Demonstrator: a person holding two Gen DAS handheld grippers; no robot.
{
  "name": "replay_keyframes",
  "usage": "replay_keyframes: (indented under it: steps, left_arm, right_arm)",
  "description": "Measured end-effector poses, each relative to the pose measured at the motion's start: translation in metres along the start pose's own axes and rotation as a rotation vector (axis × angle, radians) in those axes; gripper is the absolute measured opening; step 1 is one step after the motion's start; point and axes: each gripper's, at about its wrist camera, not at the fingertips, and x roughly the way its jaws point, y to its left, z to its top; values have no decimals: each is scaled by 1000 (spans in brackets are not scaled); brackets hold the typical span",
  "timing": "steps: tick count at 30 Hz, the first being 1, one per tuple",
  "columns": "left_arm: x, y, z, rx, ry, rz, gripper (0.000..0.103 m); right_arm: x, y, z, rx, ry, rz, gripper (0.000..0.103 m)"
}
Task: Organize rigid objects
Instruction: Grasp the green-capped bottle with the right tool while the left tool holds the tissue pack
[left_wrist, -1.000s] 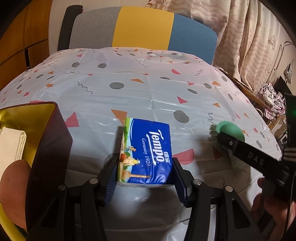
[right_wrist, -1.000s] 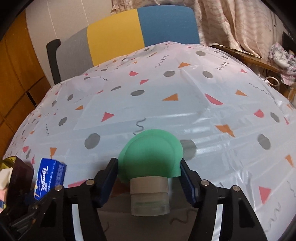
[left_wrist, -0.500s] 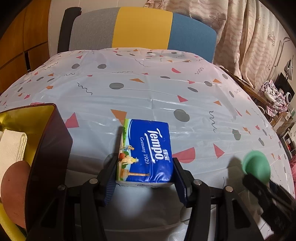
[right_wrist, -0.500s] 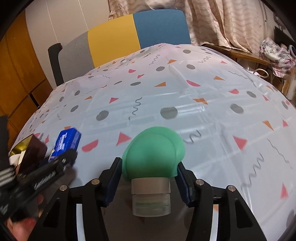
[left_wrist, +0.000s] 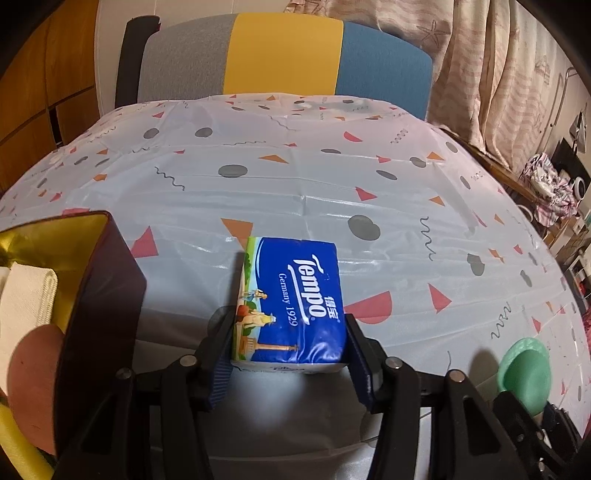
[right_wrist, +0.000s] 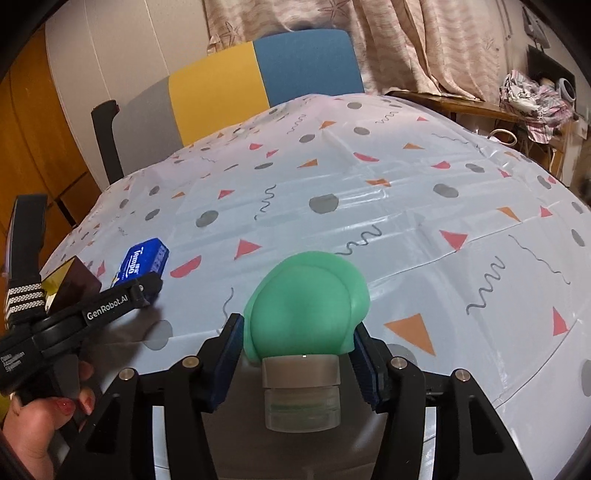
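Note:
My left gripper (left_wrist: 288, 363) is shut on a blue Tempo tissue pack (left_wrist: 291, 299), holding it just over the patterned tablecloth; the pack also shows in the right wrist view (right_wrist: 142, 260). My right gripper (right_wrist: 299, 360) is shut on a jar with a green dome lid (right_wrist: 306, 306) and a clear base. The green lid also shows at the lower right of the left wrist view (left_wrist: 524, 376). A dark box with a gold inside (left_wrist: 99, 295) stands left of the tissue pack, holding a white cloth (left_wrist: 26, 295) and a brown round thing.
A chair with grey, yellow and blue back (left_wrist: 284, 55) stands at the table's far edge. Curtains (left_wrist: 480, 55) hang at the back right. A side table with clothes (right_wrist: 532, 99) is to the right. The tablecloth (left_wrist: 295, 177) covers the table.
My right gripper with the green-lidded jar has moved right and back, away from the left gripper. The left gripper still holds the tissue pack in place.

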Motion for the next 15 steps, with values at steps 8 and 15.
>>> replay_keyframes:
  steps: [8, 15]
  left_arm:
    - [-18, -1, -2, 14, 31, -70, 53]
    - [-54, 5, -10, -14, 18, -138, 53]
  right_arm:
    - [3, -7, -2, 32, 5, -13, 56]
    - [4, -8, -3, 33, 3, -29, 56]
